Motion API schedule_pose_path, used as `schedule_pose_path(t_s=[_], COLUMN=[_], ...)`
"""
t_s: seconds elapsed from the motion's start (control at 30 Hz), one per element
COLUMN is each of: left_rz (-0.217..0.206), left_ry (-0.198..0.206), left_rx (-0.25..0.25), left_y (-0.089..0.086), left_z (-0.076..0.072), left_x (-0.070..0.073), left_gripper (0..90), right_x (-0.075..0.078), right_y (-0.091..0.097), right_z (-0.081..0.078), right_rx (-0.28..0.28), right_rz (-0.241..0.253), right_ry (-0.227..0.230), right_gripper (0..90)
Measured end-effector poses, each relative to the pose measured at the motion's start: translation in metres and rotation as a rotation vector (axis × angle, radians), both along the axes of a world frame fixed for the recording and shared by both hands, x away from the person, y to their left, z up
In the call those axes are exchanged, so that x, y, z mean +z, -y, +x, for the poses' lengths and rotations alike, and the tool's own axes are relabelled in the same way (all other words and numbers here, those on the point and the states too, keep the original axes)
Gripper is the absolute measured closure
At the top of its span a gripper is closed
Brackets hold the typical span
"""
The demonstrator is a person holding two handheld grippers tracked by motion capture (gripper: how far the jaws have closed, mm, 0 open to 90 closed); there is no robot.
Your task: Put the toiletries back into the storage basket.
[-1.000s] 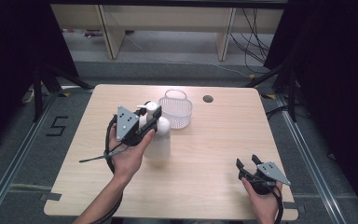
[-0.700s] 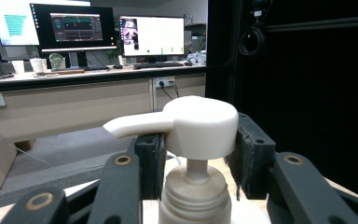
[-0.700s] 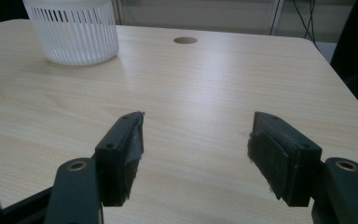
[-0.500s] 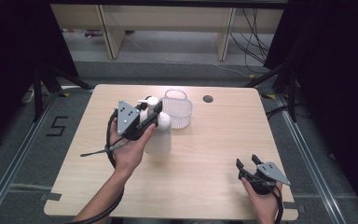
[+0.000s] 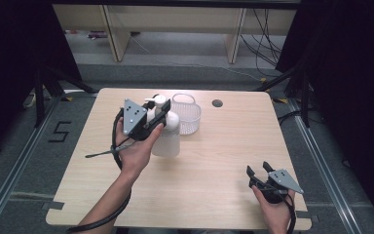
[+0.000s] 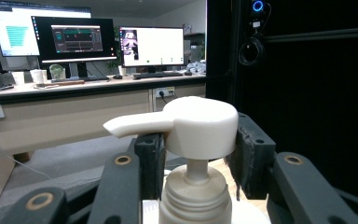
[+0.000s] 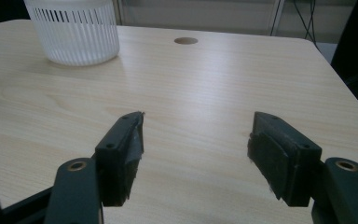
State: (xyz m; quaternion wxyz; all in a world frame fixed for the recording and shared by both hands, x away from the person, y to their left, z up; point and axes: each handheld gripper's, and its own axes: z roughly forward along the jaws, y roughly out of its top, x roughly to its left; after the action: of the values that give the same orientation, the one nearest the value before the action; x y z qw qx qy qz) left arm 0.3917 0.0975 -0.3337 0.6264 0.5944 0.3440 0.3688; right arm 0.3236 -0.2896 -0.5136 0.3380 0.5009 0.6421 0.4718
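We find the left gripper [image 5: 157, 118] at the pump bottle [image 5: 167, 136], jaws closed on the white pump head [image 6: 200, 126]: in the left gripper view one pad sits each side of the head, nozzle pointing off past the left-hand jaw, threaded collar just below and between the jaws. The bottle stands upright; whether its base rests on the tabletop [image 5: 224, 146] or is just lifted we cannot tell.

Progress, our judgement: grasp made, transfer not yet done. White slotted basket [image 5: 185, 114] stands just beyond the jaws, touching or nearly touching the bottle, and looks empty. If the basket is the goal, lift and set-down remain.

Right gripper [image 5: 263, 178] is well apart from both, jaws open w/ nothing between; bare wood lies ahead of them, basket [image 7: 72, 30] far ahead to their left.

Clearance: room ahead of the right jaws is wide. Round cable hole [image 5: 217, 103] sits past the basket, near the far edge. The right gripper sits close to the near edge; little margin there.
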Motion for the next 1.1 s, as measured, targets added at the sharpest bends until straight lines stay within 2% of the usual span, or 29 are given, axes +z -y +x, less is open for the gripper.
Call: schedule_pose_path(t_s=[0.27, 0.33, 0.53, 0.87, 1.1], left_rz=[-0.006, -0.003, -0.014, -0.019, -0.024], left_ry=[0.009, 0.012, 0.022, 0.012, 0.014], left_rx=[-0.005, -0.004, -0.001, 0.002, 0.001], left_y=[0.001, 0.001, 0.002, 0.002, 0.003], left_z=[0.005, 0.006, 0.013, 0.025, 0.031], left_x=[0.006, 0.007, 0.013, 0.012, 0.016], left_gripper=[59.2, 59.2, 59.2, 59.2, 59.2], right_x=[0.000, 0.000, 0.000, 0.000, 0.000], right_y=[0.002, 0.000, 0.001, 0.000, 0.000], right_z=[0.001, -0.001, 0.000, 0.000, 0.000], right_rx=[0.000, -0.009, -0.001, -0.004, -0.003], right_rz=[-0.027, 0.002, -0.016, -0.004, -0.004], right_ry=[0.016, -0.001, 0.013, 0.002, 0.003], right_gripper=[35.7, 35.7, 35.6, 35.6, 35.6])
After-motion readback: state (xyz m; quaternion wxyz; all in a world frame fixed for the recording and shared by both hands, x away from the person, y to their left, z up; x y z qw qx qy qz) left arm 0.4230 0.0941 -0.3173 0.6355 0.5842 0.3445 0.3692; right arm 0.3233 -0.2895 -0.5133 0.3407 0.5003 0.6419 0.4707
